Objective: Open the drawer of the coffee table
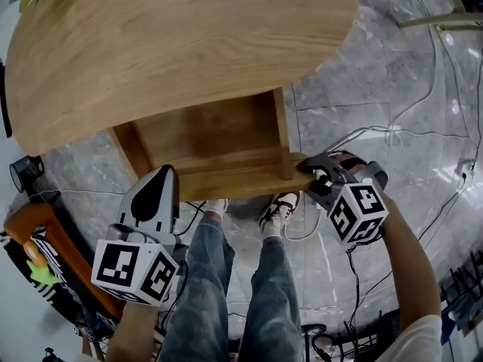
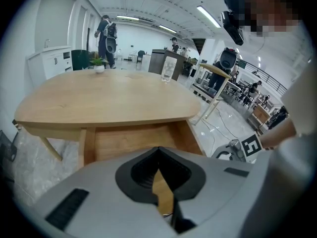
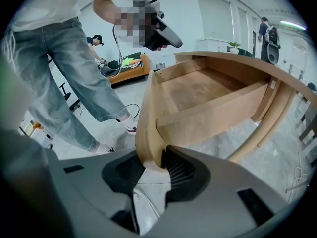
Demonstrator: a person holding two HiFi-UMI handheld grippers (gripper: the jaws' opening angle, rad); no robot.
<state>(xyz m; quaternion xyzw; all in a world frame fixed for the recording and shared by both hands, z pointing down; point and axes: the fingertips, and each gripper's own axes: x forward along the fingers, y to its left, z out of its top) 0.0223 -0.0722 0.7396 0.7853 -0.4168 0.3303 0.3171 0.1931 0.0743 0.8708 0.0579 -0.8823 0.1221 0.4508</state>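
The oak coffee table (image 1: 173, 44) has its drawer (image 1: 204, 130) pulled out toward me, and the inside is bare wood. My right gripper (image 1: 306, 173) is at the right end of the drawer front (image 1: 234, 181). In the right gripper view that board's end (image 3: 146, 113) sits between the dark pads of the right gripper (image 3: 151, 165), which is closed on it. My left gripper (image 1: 167, 170) hovers just in front of the drawer front's left part. Its jaws (image 2: 158, 151) meet at the tips with nothing between them, and the drawer (image 2: 133, 140) lies ahead.
My legs and shoes (image 1: 281, 208) stand right below the drawer front. Cables (image 1: 423, 104) run over the marble floor at the right. An orange seat (image 1: 45, 240) is at the lower left. A small potted plant (image 2: 99, 66) stands on the far side of the tabletop.
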